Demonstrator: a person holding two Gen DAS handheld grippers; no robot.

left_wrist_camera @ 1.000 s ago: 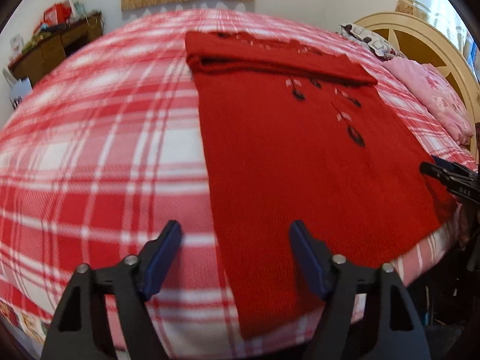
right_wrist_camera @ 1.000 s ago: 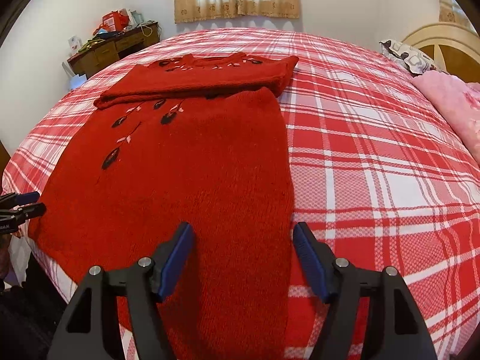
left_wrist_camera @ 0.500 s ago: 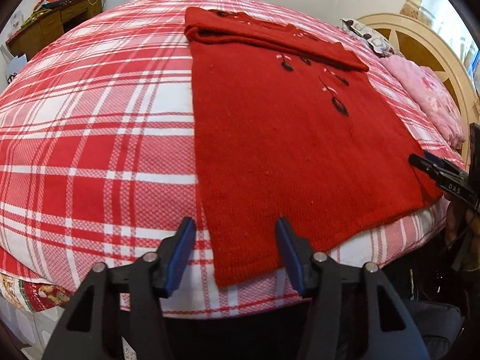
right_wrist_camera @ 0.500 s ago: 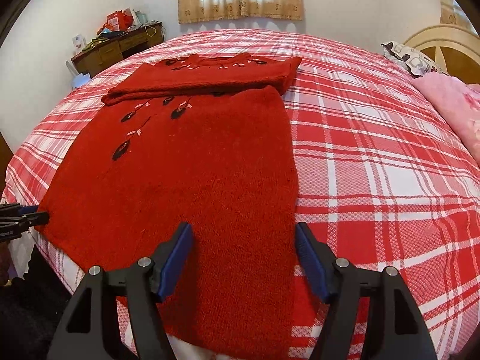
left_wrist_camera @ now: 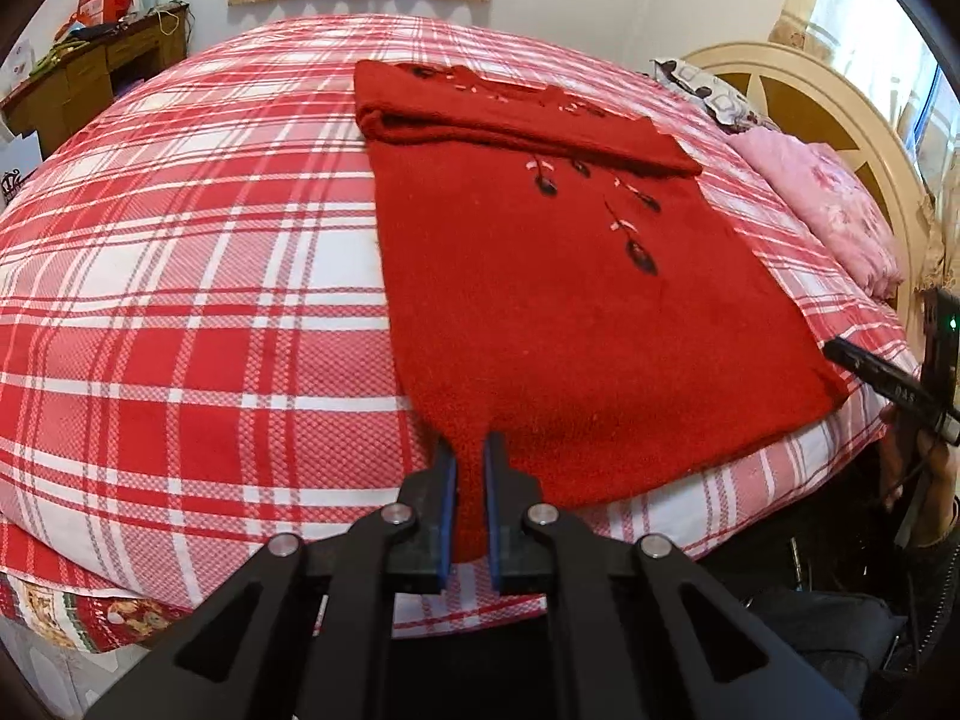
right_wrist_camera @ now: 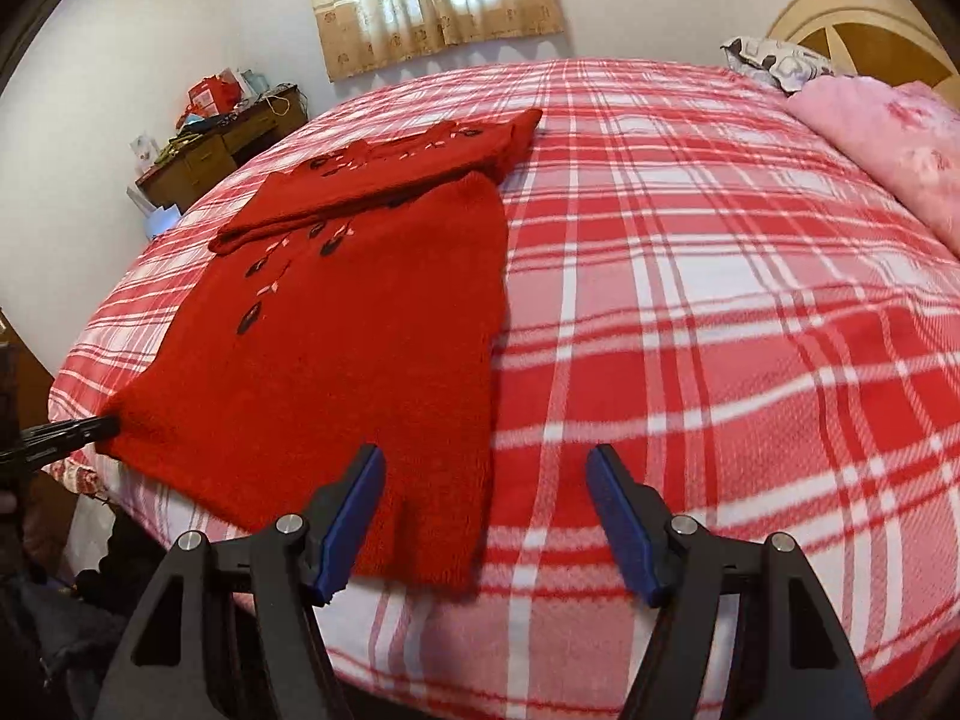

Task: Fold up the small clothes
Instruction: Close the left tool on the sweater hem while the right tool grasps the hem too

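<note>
A red knit sweater (left_wrist_camera: 576, 300) with dark leaf embroidery lies flat on the plaid bed, its top part folded over at the far end. My left gripper (left_wrist_camera: 471, 480) is shut on the sweater's near left hem corner. In the right wrist view the sweater (right_wrist_camera: 360, 348) lies to the left. My right gripper (right_wrist_camera: 486, 516) is open, its left finger (right_wrist_camera: 351, 516) over the near right hem corner and its right finger over the blanket. The left gripper also shows in the right wrist view (right_wrist_camera: 66, 429) at the far hem corner. The right gripper's finger (left_wrist_camera: 870, 372) shows in the left wrist view.
The red and white plaid blanket (right_wrist_camera: 720, 330) covers the bed. A pink quilt (right_wrist_camera: 888, 138) and a patterned pillow (right_wrist_camera: 774, 60) lie by the cream headboard (left_wrist_camera: 798, 96). A cluttered wooden desk (right_wrist_camera: 222, 144) stands by the far wall.
My left gripper has shut on the sweater's near left hem corner. My right gripper has moved right and nearer the hem's other corner, staying open.
</note>
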